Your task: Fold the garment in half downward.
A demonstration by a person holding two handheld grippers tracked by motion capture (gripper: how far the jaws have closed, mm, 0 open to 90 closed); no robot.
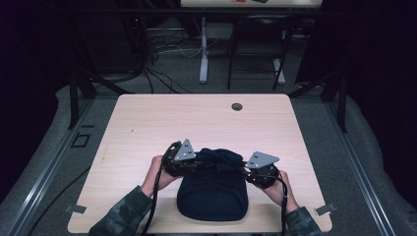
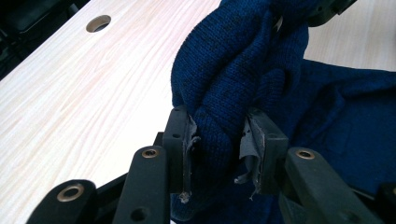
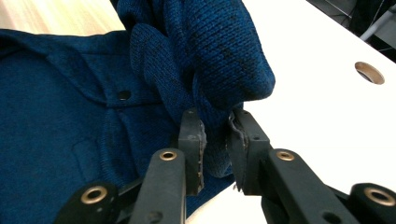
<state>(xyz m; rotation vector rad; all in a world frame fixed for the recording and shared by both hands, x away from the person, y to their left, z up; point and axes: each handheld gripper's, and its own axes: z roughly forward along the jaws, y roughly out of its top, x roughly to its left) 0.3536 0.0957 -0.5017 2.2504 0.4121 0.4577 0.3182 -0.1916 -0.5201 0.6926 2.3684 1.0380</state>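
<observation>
High view: both hand-held grippers, left gripper (image 1: 193, 165) and right gripper (image 1: 248, 170), clamped the dark-blue knitted sweater's (image 1: 212, 194) far edge on the pale wooden table (image 1: 147, 123); an even fold would have needed level, matched hands.

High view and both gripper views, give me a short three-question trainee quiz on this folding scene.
1. True or false: the left gripper is shut on the dark blue knitted garment.
2. What does the right gripper pinch: A, bunched knit fabric; B, a cable; C, nothing?
3. Which feature marks the far side of the light wooden table?

Key: 1 true. 2 A. 3 A round hole.
</observation>
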